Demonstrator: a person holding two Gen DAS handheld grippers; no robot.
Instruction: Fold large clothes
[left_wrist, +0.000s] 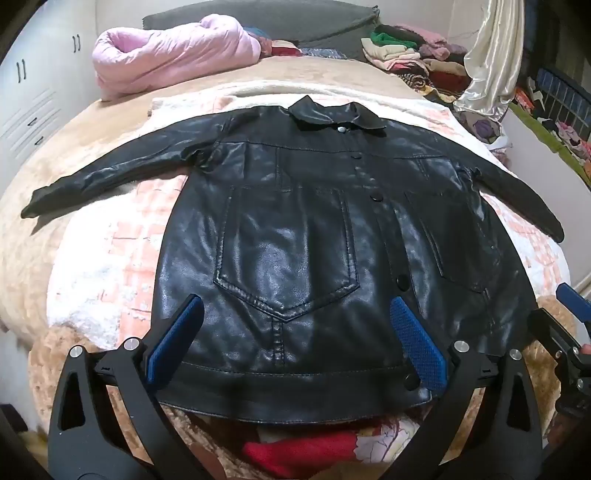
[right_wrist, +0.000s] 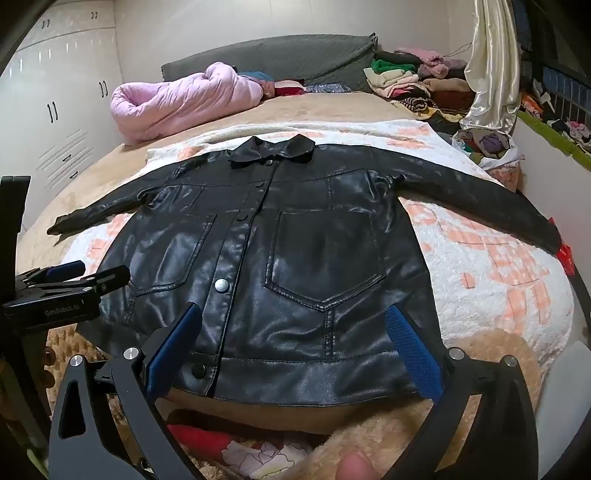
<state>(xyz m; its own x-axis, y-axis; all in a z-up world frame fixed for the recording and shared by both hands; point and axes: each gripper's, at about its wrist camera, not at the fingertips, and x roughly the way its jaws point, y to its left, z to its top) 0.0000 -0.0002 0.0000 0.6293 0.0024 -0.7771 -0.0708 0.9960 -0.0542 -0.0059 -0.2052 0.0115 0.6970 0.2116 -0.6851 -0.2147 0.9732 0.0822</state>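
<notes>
A black leather jacket lies flat and face up on the bed, buttoned, collar far, both sleeves spread out sideways. It also shows in the right wrist view. My left gripper is open and empty above the jacket's lower left front, near the hem. My right gripper is open and empty above the lower right front. The right gripper shows at the right edge of the left wrist view. The left gripper shows at the left edge of the right wrist view.
The jacket rests on a white and pink fleece blanket over a tan bed cover. A pink duvet and piles of clothes lie at the head. A white wardrobe stands left. Red cloth lies near me.
</notes>
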